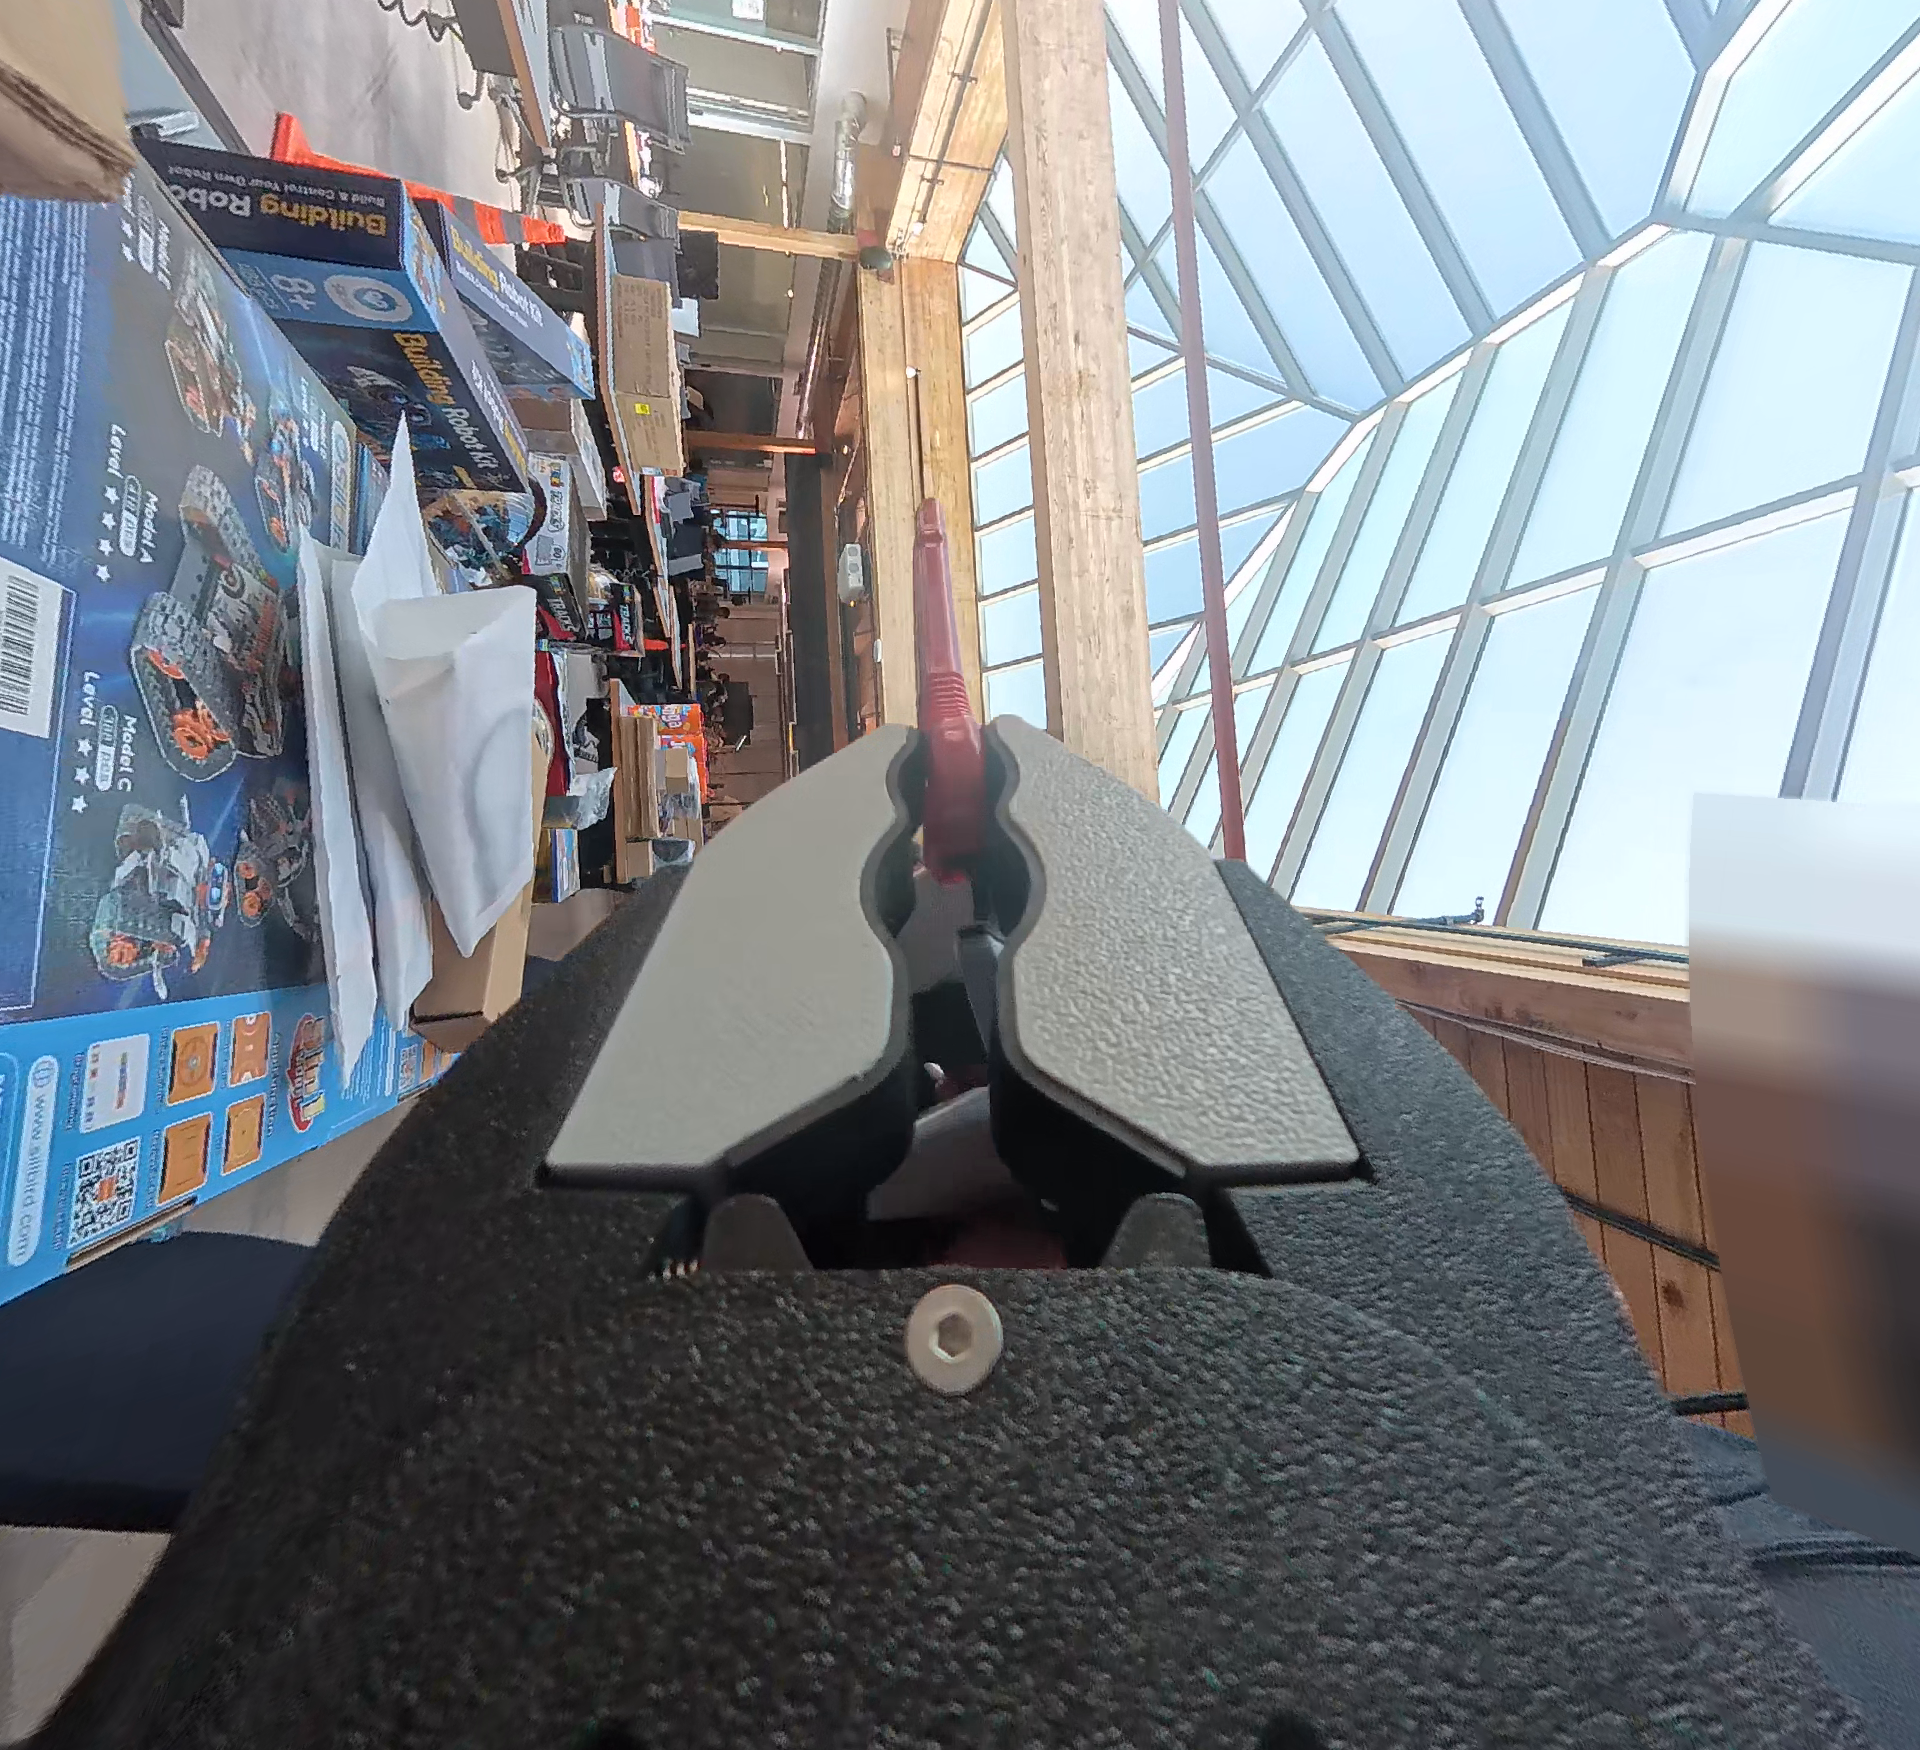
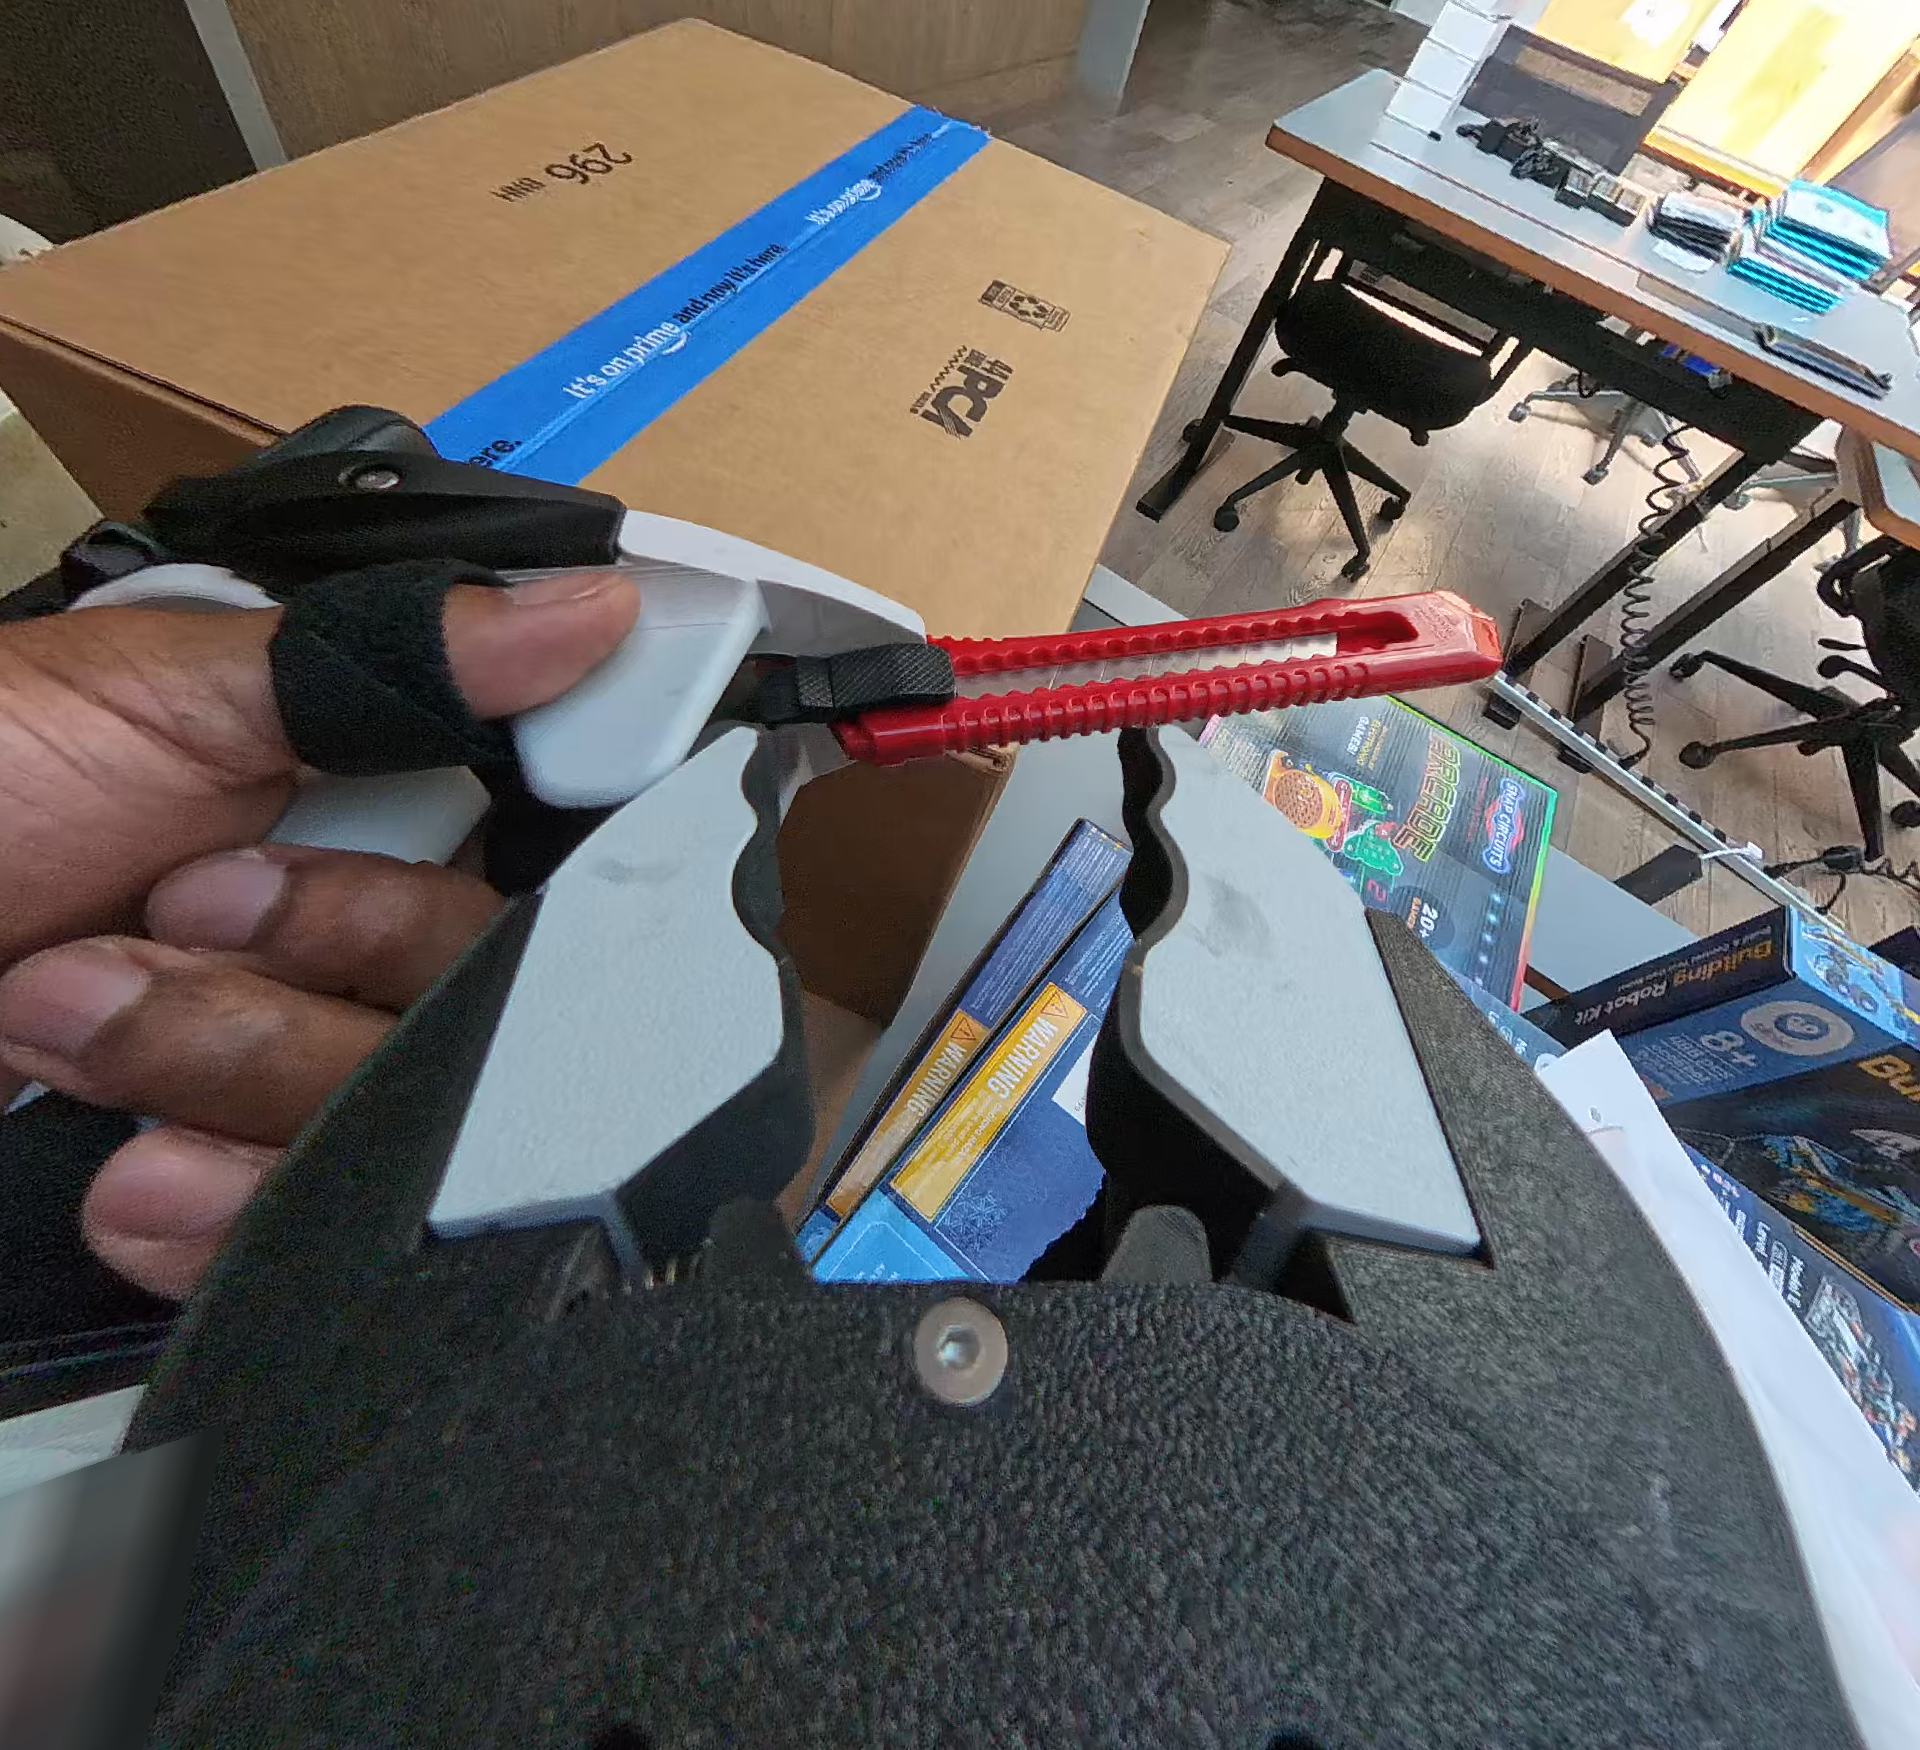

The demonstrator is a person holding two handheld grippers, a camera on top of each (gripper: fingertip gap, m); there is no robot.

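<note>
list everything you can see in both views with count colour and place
knife: one, red, held out over the boxes, shut in the left gripper's jaws
carton: one, brown with blue tape, behind the knife
kit boxes: several, blue, stacked at the right and below the jaws
game box: one, dark with bright print, flat on the table past the jaws
envelopes: a few, white, lying on the kit boxes
desk: one, grey top, far right, with small items on it
chairs: two, black, by the desk
hand: one, at the left, holding the left gripper
left gripper: one, black and grey, shut on the knife
right gripper: one, black and grey, open, below the knife
</note>
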